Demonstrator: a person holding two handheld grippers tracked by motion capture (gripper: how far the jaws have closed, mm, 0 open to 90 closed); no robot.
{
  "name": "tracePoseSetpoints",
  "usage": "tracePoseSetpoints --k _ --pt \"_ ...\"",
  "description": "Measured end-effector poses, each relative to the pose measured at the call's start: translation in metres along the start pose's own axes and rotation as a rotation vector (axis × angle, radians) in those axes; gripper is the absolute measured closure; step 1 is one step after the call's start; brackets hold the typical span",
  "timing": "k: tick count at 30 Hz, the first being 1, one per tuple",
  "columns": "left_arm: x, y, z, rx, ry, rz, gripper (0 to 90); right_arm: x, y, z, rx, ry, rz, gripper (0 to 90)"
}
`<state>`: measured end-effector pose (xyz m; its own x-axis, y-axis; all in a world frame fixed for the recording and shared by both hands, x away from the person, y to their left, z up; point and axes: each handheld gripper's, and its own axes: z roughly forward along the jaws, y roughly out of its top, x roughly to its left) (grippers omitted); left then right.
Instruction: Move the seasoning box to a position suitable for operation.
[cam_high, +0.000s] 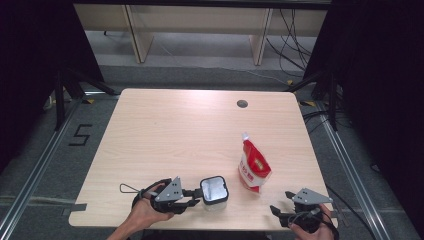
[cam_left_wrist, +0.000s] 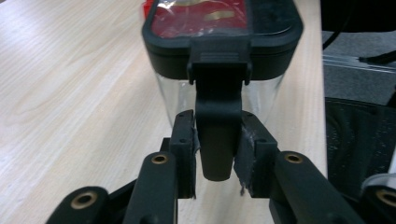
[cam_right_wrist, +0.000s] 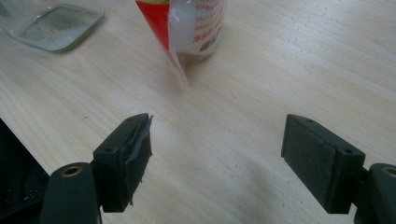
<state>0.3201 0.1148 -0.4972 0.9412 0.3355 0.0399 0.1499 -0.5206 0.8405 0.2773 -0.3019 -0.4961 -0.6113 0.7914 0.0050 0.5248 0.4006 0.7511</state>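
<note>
Left gripper (cam_high: 192, 196) at the jar's latch, red pouch waiting.

One clear jar (cam_high: 215, 190) near the table's (cam_high: 165, 130) front edge; its black latch (cam_left_wrist: 217, 140) sits between narrow jaws, contact unclear. One pouch (cam_high: 254, 166) stands just right of the jar. Right gripper (cam_high: 282, 207), wide and empty, rests beyond it. Next, probably: flip the latch up.

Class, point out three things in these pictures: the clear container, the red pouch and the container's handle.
Container (cam_high: 215, 192), high view, on its black-rimmed lid.
Pouch (cam_high: 253, 167), high view, on its red and white front.
Handle (cam_left_wrist: 215, 149), left gripper view, on the black tab between the left gripper's jaws.
</note>
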Motion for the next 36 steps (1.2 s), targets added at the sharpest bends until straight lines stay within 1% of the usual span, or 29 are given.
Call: tracePoseSetpoints --k 1,2,3,4,5,7,8,9,10,13,14,15,16,17,20,21,22,23,25,26,28,29,30,31,32,33,34,35,36 --pt "0.0 0.0 0.0 0.0 0.0 0.0 69.0 0.0 0.0 0.0 0.0 0.0 0.0 25.2" --pt "0.0 -0.001 0.0 0.002 0.009 -0.011 68.6 -0.001 0.0 0.0 0.01 0.028 -0.007 25.2" --pt "0.001 -0.001 -0.001 0.007 0.018 -0.006 68.6 -0.001 0.0 0.0 0.01 0.028 -0.007 25.2" --pt "0.001 -0.001 -0.001 0.002 0.025 -0.015 68.4 -0.001 0.0 0.0 0.009 0.031 -0.009 25.2" --pt "0.002 -0.001 -0.002 0.005 0.038 -0.011 69.3 0.004 0.0 -0.001 0.023 0.021 0.047 25.4" --pt "0.003 -0.002 -0.003 0.004 0.048 -0.013 69.6 0.004 0.0 -0.002 0.025 0.012 0.046 25.7" --pt "0.005 -0.002 -0.004 0.008 0.055 -0.02 69.8 0.003 0.0 -0.001 0.011 0.008 0.015 26.2" --pt "0.005 -0.002 -0.004 0.008 0.055 -0.02 70.0 0.003 0.0 -0.001 0.011 0.008 0.015 26.2" --pt "0.004 -0.003 -0.004 0.005 0.051 -0.027 69.9 0.001 0.001 -0.001 0.006 0.011 -0.011 26.7" --pt "0.004 -0.003 -0.005 0.008 0.056 -0.012 69.4 0.001 0.001 -0.001 -0.001 0.011 -0.015 27.8" --pt "0.004 -0.002 -0.006 0.014 0.07 -0.02 68.9 0.005 0.001 -0.002 0.011 0.025 0.007 32.2" --pt "0.004 -0.002 -0.006 0.014 0.07 -0.02 67.8 0.002 0.001 -0.002 -0.002 0.034 -0.029 32.9" --pt "0.004 -0.003 -0.009 0.002 0.068 -0.045 66.5 0.002 0.001 -0.002 -0.011 0.027 -0.036 33.0" --pt "0.004 -0.003 -0.011 0.0 0.069 -0.049 65.4 0.004 0.001 -0.003 -0.006 0.018 -0.018 33.6" --pt "0.002 -0.001 -0.018 -0.023 0.072 -0.084 60.3 0.003 0.002 -0.003 -0.021 0.041 -0.035 35.7" --pt "0.0 0.0 -0.02 -0.024 0.074 -0.104 57.3 0.004 0.002 -0.003 -0.022 0.036 -0.042 35.9" --pt "0.0 0.0 -0.02 -0.024 0.074 -0.104 54.2 0.005 0.002 -0.003 -0.022 0.035 -0.043 36.3" --pt "-0.001 0.003 -0.024 -0.031 0.083 -0.124 52.8 0.007 0.002 -0.003 -0.023 0.043 -0.041 36.8" --pt "-0.001 0.005 -0.026 -0.032 0.083 -0.124 50.7 0.008 0.002 -0.003 -0.022 0.041 -0.05 37.0" --pt "-0.002 0.009 -0.028 -0.039 0.083 -0.138 49.3 0.011 0.002 -0.003 -0.018 0.055 -0.051 37.6" --pt "-0.004 0.014 -0.031 -0.045 0.088 -0.149 47.1 0.012 0.002 -0.004 -0.023 0.051 -0.066 37.7" --pt "-0.004 0.017 -0.034 -0.036 0.094 -0.145 45.5 0.015 0.001 -0.005 -0.02 0.048 -0.045 37.7" --pt "-0.004 0.019 -0.036 -0.038 0.106 -0.145 44.2 0.013 0.001 -0.004 -0.025 0.053 -0.073 37.7" --pt "-0.004 0.019 -0.036 -0.038 0.106 -0.145 43.0 0.013 0.001 -0.004 -0.025 0.053 -0.073 37.7" --pt "-0.003 0.024 -0.039 -0.047 0.118 -0.16 41.9 0.012 0.0 -0.005 -0.021 0.056 -0.054 37.6" --pt "-0.003 0.024 -0.039 -0.047 0.118 -0.16 41.4 0.012 0.0 -0.005 -0.019 0.05 -0.056 37.6" --pt "-0.003 0.026 -0.04 -0.051 0.126 -0.178 41.2 0.011 -0.001 -0.005 -0.026 0.047 -0.059 37.6" --pt "-0.002 0.028 -0.041 -0.06 0.124 -0.166 41.2 0.011 -0.001 -0.005 -0.026 0.047 -0.059 37.6" --pt "-0.003 0.031 -0.042 -0.056 0.138 -0.184 41.1 0.01 -0.001 -0.005 -0.029 0.048 -0.059 37.6"
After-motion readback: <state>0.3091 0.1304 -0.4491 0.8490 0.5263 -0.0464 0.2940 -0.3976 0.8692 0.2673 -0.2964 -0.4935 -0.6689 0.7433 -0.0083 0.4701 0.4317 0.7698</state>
